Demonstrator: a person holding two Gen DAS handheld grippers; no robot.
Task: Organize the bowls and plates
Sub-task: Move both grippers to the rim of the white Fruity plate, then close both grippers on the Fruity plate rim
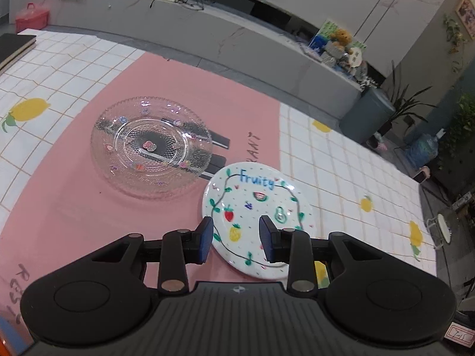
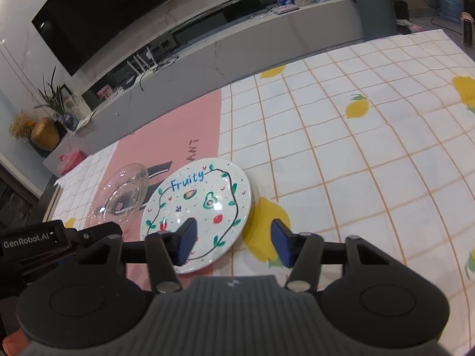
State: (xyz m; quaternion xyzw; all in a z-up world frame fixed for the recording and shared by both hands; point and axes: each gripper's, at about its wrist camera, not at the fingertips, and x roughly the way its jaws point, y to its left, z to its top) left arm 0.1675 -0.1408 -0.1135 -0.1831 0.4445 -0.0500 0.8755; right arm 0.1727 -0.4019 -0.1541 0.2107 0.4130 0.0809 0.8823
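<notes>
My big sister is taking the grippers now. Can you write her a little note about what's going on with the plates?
Left gripper: jaws open, holding nothing, hovering over the near edge of the white Fruity plate.
Right gripper: jaws open, holding nothing, by that plate's right edge.
The Fruity plate lies flat where the pink mat meets the lemon tablecloth.
The clear glass plate lies flat on the pink mat, just beyond and left of the Fruity plate; I cannot tell if they touch.
Done: no stacking yet.
Left: probably lift one plate and set it with the other.
</notes>
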